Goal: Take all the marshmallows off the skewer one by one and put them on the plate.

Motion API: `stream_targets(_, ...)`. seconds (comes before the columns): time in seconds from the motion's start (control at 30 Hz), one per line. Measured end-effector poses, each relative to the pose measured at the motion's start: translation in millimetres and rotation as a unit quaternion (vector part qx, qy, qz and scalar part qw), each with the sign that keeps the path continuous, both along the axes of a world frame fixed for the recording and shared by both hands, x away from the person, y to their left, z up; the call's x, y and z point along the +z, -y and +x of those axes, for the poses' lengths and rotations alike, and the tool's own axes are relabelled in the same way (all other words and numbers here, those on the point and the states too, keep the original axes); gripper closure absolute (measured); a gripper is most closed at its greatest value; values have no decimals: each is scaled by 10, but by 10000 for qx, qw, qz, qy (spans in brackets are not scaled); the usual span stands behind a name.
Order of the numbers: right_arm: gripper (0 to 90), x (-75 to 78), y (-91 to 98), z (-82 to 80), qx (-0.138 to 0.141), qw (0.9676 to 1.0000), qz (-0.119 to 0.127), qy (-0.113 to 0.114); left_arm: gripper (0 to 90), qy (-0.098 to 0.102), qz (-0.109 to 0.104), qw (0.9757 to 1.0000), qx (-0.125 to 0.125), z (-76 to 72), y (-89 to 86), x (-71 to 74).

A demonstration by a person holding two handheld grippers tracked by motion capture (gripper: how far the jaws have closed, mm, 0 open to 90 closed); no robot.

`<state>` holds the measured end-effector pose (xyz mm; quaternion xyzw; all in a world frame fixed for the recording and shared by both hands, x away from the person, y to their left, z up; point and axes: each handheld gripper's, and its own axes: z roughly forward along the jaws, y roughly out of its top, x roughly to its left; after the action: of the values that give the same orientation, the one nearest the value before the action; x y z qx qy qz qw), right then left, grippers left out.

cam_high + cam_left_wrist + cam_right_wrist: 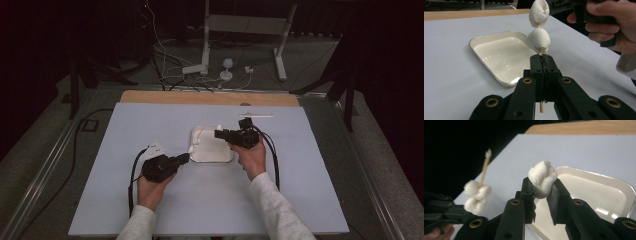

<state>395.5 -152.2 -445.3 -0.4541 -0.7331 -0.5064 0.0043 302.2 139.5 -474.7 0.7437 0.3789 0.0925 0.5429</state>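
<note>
Two hand-held grippers work over a pale blue table point(115, 200), each carried by one of the person's hands.

Left gripper point(542, 61): its black jaws are pressed together and clamp a thin wooden skewer point(541, 106), which runs upright between them and pokes out below. Two white marshmallows point(539, 27) are threaded on the skewer above the jaws, one stacked on the other, the lower one just above the jaw tips. In the high view the left gripper point(184, 158) lies near the front left corner of the tray point(212, 159), held by the left hand point(150, 187). In the right gripper view the skewer point(484, 168) leans, its frayed bare tip rising above the two marshmallows point(476, 196).

Right gripper point(542, 187): its jaws stand partly apart and pinch a third marshmallow point(542, 178), which is squeezed between the pads and bulges above them. In the high view the right gripper point(220, 134) hangs over the far right part of the tray, held by the right hand point(252, 157). The held marshmallow is apart from the skewer tip, off to its side.

Tray: a shallow white rectangular dish with rounded corners point(499, 82), resting on the table between the two hands; its glossy floor is bare. A wooden strip point(150, 96) borders the table's far edge.
</note>
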Motion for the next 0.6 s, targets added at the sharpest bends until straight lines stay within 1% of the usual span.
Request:
stream_targets(0.13,754,-82,-29,25,-1,9998,-186,-95,900,-18,1,10000,7,6,2,-6)
stream_targets(0.2,749,-128,-43,39,-1,9995,-267,-170,900,-19,-4,10000,11,7,2,-7)
stream_targets(0.23,746,-180,-53,53,-13,9991,-344,-251,900,-21,-5,10000,12,7,3,-8)
stream_targets(0.27,744,-180,-53,53,-13,9991,-344,-251,900,-22,-7,10000,13,7,5,-9)
stream_targets(0.33,728,-224,-61,66,-10,9985,-420,-350,900,-29,-4,10000,11,7,8,-11)
stream_targets(0.4,652,-264,-73,80,-17,9979,-511,-407,900,-45,13,10000,8,8,11,-13)
stream_targets(0.43,589,-280,-81,88,-42,9974,-569,-430,900,-47,20,10000,9,9,11,-13)
stream_targets(0.5,460,-292,-86,99,-57,9971,-584,-488,900,-50,21,10000,15,12,11,-16)
stream_targets(0.53,421,-294,-88,102,-57,9969,-587,-515,900,-50,18,10000,18,13,10,-17)
stream_targets(0.57,364,-292,-87,99,-72,9969,-610,-493,900,-51,17,10000,22,14,9,-18)
stream_targets(0.6,333,-289,-82,98,-113,9969,-637,-458,900,-53,18,10000,25,14,9,-18)
